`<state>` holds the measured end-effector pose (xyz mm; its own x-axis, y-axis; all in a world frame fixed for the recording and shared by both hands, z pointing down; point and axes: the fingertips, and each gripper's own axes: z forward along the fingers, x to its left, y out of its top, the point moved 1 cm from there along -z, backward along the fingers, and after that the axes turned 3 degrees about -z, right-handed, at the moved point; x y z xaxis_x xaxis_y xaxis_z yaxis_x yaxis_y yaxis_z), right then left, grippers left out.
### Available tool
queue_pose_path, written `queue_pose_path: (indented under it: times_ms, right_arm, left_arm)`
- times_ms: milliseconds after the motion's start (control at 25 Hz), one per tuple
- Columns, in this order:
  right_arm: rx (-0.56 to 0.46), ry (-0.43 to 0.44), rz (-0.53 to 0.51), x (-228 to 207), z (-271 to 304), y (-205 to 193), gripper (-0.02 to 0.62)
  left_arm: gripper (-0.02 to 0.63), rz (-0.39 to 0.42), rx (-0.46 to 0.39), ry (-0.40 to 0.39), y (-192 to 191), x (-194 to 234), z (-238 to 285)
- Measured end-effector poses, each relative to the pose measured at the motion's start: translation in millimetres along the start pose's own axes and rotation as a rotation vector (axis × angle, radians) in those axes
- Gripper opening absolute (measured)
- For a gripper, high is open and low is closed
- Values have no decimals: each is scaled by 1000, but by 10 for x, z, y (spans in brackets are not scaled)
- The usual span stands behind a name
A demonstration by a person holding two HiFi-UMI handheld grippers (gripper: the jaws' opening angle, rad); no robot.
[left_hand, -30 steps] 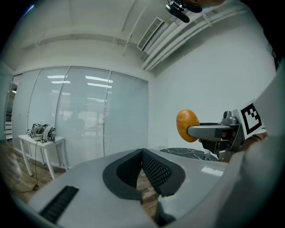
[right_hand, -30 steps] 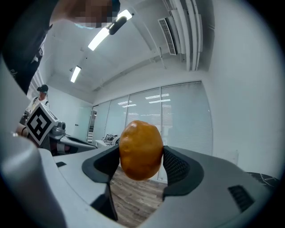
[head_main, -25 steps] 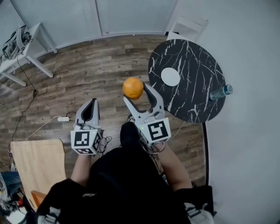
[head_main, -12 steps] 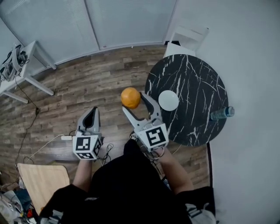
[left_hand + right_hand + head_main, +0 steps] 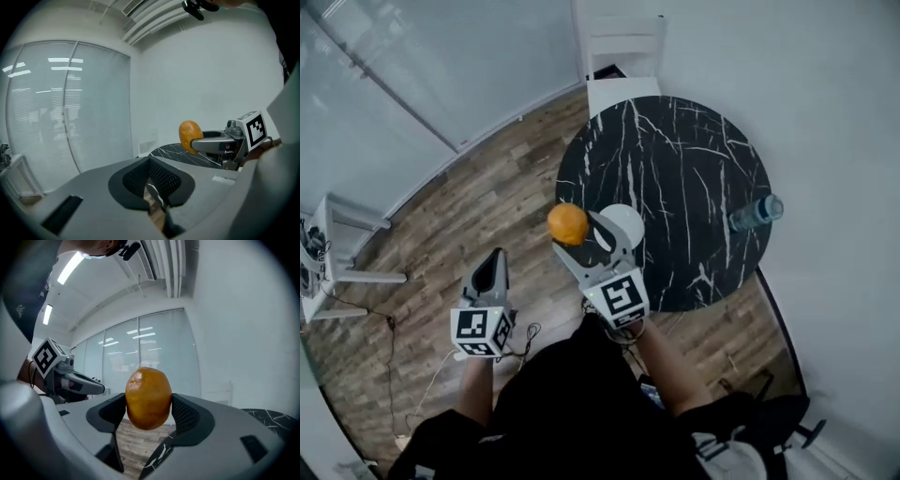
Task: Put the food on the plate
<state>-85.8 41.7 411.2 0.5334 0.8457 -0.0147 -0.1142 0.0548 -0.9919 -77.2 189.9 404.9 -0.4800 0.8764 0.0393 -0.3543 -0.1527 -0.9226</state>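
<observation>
**Left:** the left gripper (image 5: 493, 261) has its fingers pressed together with nothing between them, above the wood-plank floor (image 5: 441, 216).

**Centre:** the right gripper (image 5: 578, 230) has its fingers pinching an orange food piece (image 5: 567, 224). The piece is held in the air at the near-left rim of the round tabletop (image 5: 694, 169) (black marble, white veins). It is just beside a flat white round plate (image 5: 630, 223), not on it.

The right gripper view alone shows the piece as glossy and egg-shaped, its long axis upright between ribbed dark pads. In the head view it looks round.

**Far right:** a clear bottle (image 5: 757, 211) sits near the tabletop's edge.
</observation>
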Motion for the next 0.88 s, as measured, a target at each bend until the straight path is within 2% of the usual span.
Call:
queue_pose_path:
  times_ms: [280,560,880]
  right_arm:
    - [60,-183,94,-687,-338,-419,296]
    - [118,-401,179,-844,-754,-716,296]
    - [239,-698,198,-874,-956,-1121,296]
  left_arm:
    - [0,78,84,-218,7,-533,762]
    - [0,176,119,-455,-39,-1087,1267]
    - [0,310,167,-874,-87,-1526,1616]
